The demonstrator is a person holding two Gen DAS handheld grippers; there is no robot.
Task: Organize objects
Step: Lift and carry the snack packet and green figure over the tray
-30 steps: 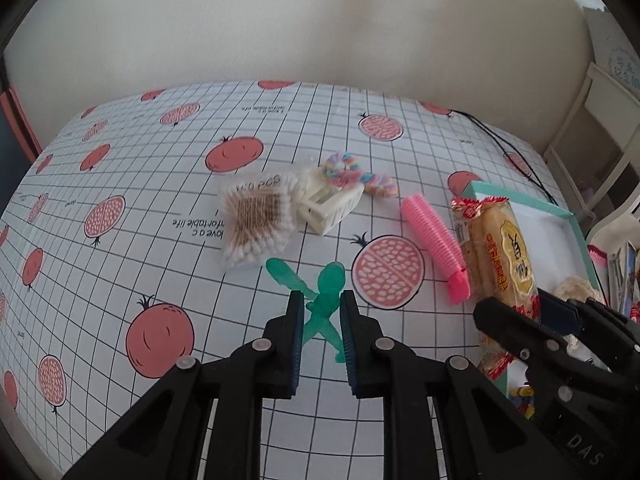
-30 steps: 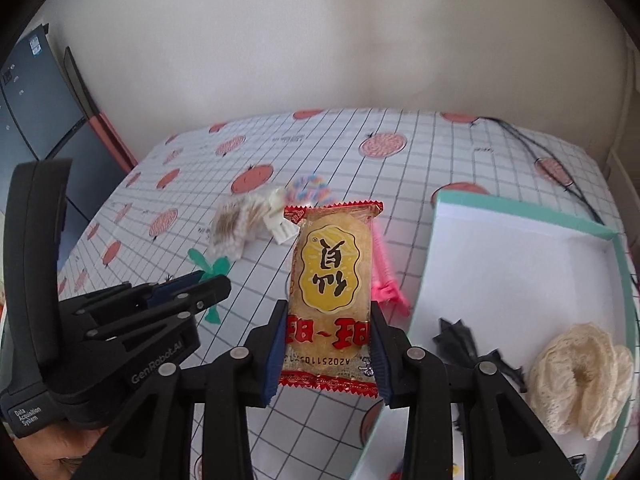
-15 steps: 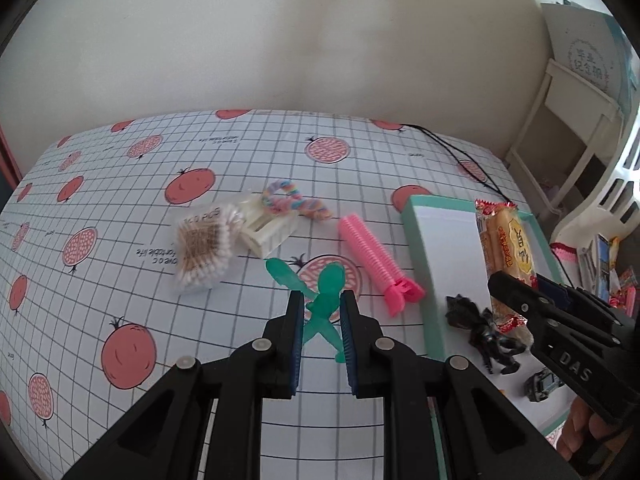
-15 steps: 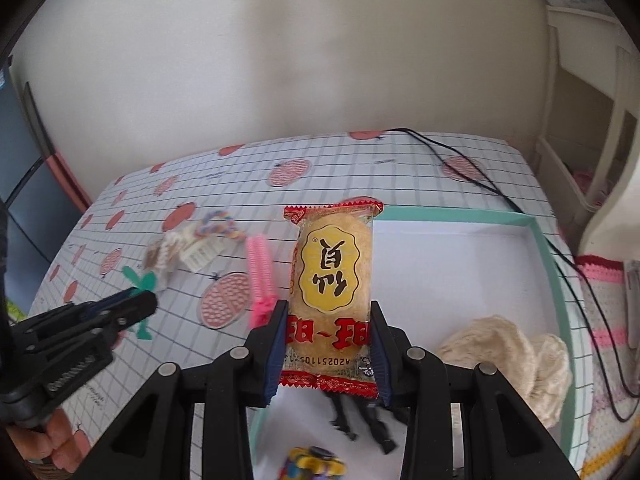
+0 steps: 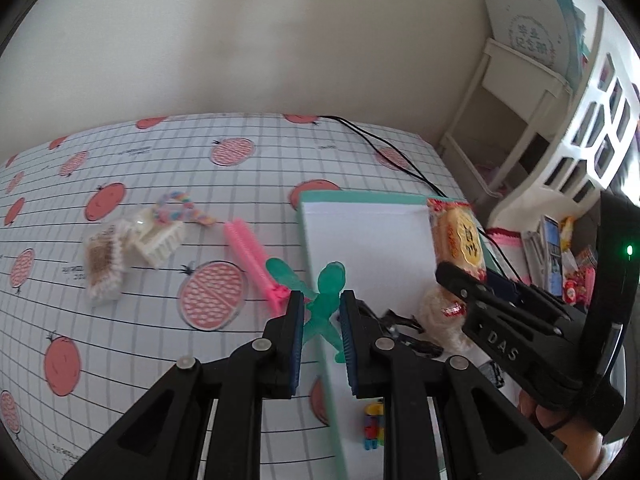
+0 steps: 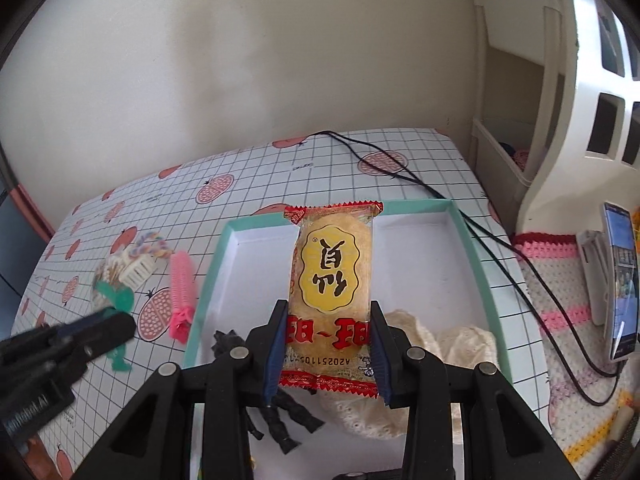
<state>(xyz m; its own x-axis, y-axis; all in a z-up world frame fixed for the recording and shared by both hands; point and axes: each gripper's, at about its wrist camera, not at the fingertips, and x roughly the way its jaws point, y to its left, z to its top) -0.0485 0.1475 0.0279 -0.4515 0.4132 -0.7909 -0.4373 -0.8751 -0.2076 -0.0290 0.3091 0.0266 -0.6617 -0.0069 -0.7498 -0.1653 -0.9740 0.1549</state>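
My left gripper (image 5: 321,322) is shut on a green plastic figure (image 5: 326,294), held above the left rim of the teal-edged white box (image 5: 360,232). Over the inside of the same box (image 6: 432,264), my right gripper (image 6: 327,346) is shut on a yellow and red snack packet (image 6: 332,280); the packet (image 5: 458,240) also shows in the left wrist view. In the box lie a cream knitted piece (image 6: 452,344), a black toy figure (image 6: 280,412) and a small colourful block toy (image 5: 372,428). The other gripper's body (image 6: 60,356) shows at the lower left of the right wrist view.
On the tomato-print cloth (image 5: 160,160) lie a pink comb-like roller (image 5: 252,256), a white hair claw (image 5: 160,240), a pastel twisted tie (image 5: 180,208) and a bag of cotton swabs (image 5: 102,264). A black cable (image 6: 480,232) crosses the box's right rim. White shelves (image 6: 560,100) stand right.
Both grippers have swung right, toward the box. The green figure now hangs over the box's left rim, and the snack packet sits further over the box's inside.
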